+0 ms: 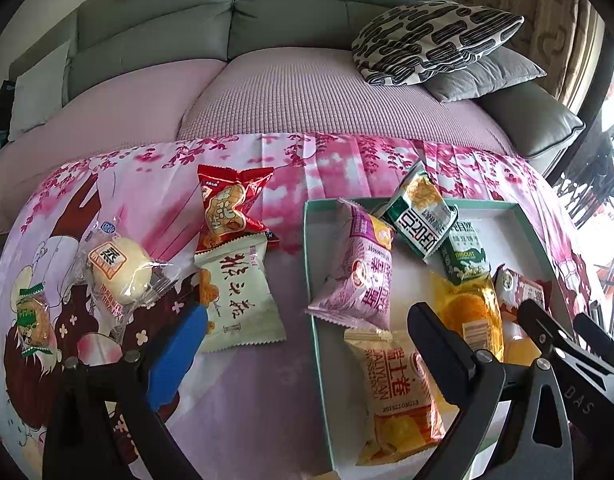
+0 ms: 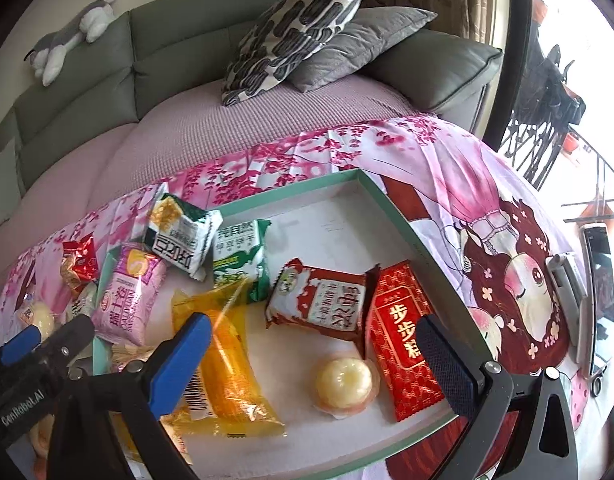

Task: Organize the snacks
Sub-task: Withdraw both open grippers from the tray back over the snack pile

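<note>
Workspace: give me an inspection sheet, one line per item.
Surface: pink flowered cloth spread over a table.
Job's things: box holds about nine snacks, among them a yellow packet and a red packet; four snacks lie outside it, including a white packet and a wrapped bun.
Clutter: phone on the cloth's edge.
Grippers: left gripper open, empty; right gripper open over the box, empty.
Cables: nothing seen.
Surroundings: sofa, cushions, plush toy, curtain.

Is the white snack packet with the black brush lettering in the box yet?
Out. The white packet lies flat on the pink cloth, left of the box wall.
</note>
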Demonstrator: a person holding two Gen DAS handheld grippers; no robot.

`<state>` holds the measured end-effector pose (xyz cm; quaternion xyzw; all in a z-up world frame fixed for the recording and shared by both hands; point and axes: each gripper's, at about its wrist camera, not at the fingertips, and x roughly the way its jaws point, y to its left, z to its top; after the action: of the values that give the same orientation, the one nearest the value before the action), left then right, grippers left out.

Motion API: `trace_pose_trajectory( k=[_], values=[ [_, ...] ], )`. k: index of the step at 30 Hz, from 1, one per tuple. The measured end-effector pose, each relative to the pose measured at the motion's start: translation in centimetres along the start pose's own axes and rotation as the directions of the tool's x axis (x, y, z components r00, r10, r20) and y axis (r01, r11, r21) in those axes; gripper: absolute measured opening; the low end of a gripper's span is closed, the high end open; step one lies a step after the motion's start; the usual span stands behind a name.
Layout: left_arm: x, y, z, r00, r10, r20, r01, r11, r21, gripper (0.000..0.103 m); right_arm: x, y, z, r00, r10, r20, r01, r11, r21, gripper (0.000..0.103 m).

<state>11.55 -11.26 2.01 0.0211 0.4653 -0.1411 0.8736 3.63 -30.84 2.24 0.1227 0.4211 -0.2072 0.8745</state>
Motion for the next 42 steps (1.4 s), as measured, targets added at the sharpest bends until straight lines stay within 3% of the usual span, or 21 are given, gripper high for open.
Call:
trace_pose_trajectory(
  k=[13,24,32,42],
  values=[
    [-0.6,2.8,-1.0,1.0,-0.025,-0.009,0.025,0.999,-0.046,0.1,-0.6,2.2,-0.6,0.998,-0.068,0.003,0.068,0.998,-0.018,0.103],
    [-1.0,5.3,-1.6,0.999,-0.039,-0.029,0.037,0.997,-0.061,0.1,-1.4,5.1,-1.2,0.997,-0.072,0.016,0.073,0.997,-0.039,0.103],
    [-1.7,9.3,-1.9,0.999,-0.036,-0.028,0.033,0.994,-0.103,0.1,-1.8,8.6,-1.9,0.999,-0.039,0.029,0.041,0.996,-0.074,0.103],
    [-2.2,16.7,-2.4,1.0,-0.002,-0.022,-0.004,0.972,-0.234,0.1,-2.0,14.4,-2.9,0.999,0.013,0.038,-0.007,0.988,-0.155,0.103]
  ],
)
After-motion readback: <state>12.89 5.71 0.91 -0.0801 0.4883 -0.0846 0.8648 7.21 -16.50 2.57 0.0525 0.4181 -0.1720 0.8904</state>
